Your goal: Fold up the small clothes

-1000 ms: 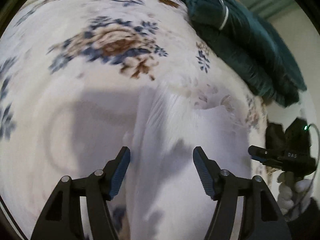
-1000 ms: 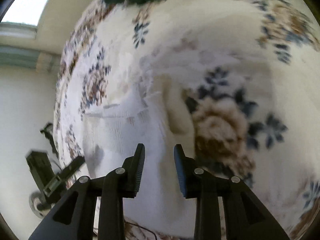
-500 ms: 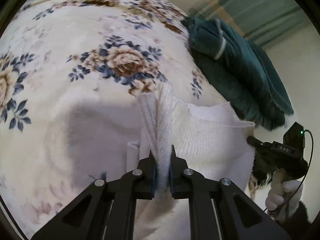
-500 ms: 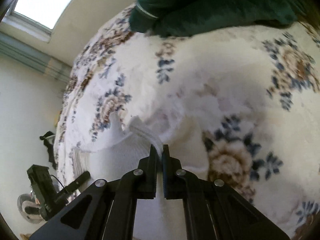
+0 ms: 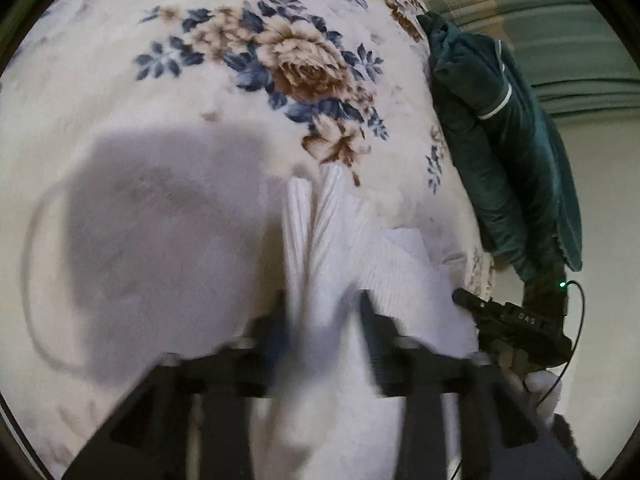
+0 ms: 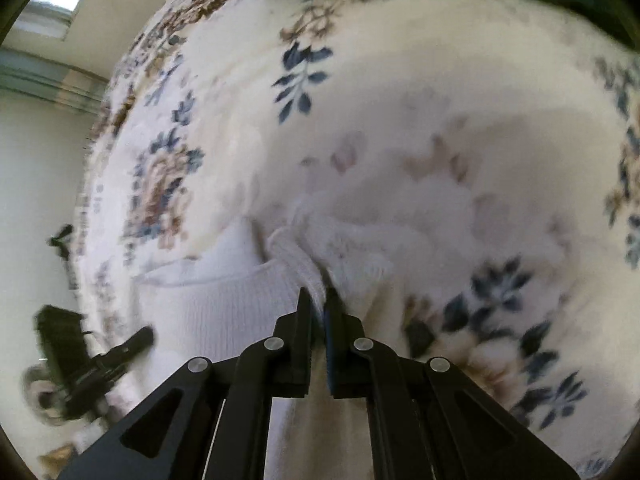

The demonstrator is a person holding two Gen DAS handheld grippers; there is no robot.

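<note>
Floral blanket (image 6: 400, 80), white garment (image 6: 240, 304) between fingers (image 6: 306, 312)

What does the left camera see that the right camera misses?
Only the left wrist view shows the left tongs from behind, blurred and parted around the white ribbed garment, plus a large grey shadow. Only the right wrist view shows the right tongs pinching the garment's edge. Both show the floral blanket and dark green fabric.

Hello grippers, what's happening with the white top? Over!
Left gripper open, blurred, astride the white ribbed knit top. Right gripper shut on its edge. Dark green blanket lies beyond, not blocking.
</note>
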